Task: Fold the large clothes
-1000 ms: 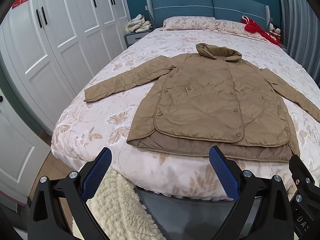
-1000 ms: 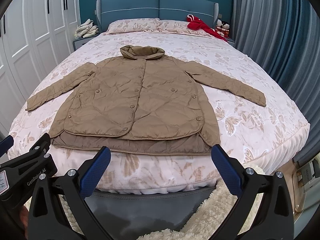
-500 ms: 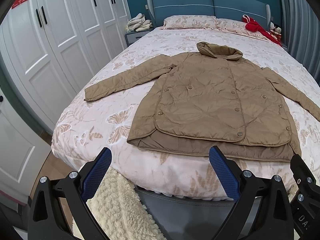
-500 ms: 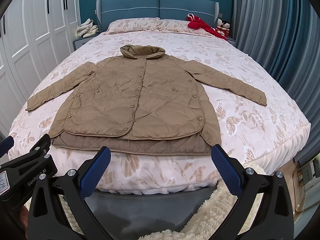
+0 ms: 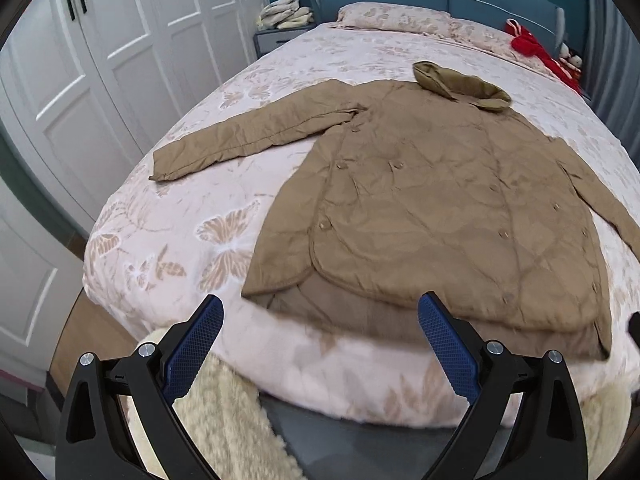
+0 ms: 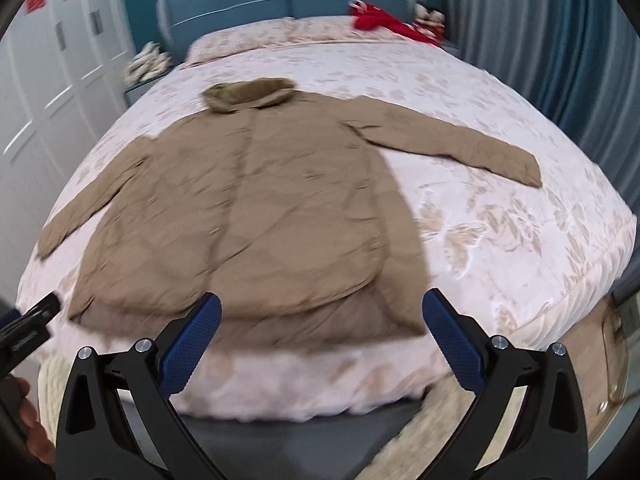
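A tan quilted jacket [image 5: 432, 204] [image 6: 256, 208] lies flat and face up on the bed, collar toward the headboard, both sleeves spread outward. Its left sleeve [image 5: 240, 140] reaches toward the wardrobe side; its right sleeve [image 6: 448, 140] points toward the curtain. My left gripper [image 5: 320, 308] hovers open just short of the hem's left corner [image 5: 260, 292]. My right gripper [image 6: 322, 304] is open above the hem near its right part. Nothing is between either pair of blue pads. The right wrist view is blurred by motion.
The bed [image 5: 168, 248] has a butterfly-print cover. White wardrobe doors [image 5: 100, 60] stand left, blue curtains [image 6: 560, 40] right. A red garment [image 5: 536, 44] and pillows [image 5: 392, 20] lie by the headboard. A cream shaggy rug [image 5: 224, 420] covers the floor at the foot. The left gripper's body [image 6: 24, 328] and a hand [image 6: 32, 432] show low left.
Both grippers have moved forward and closer to the jacket's hem, tilting outward: the left view swung left, the right view swung right. Both stay open. The jacket has not moved.
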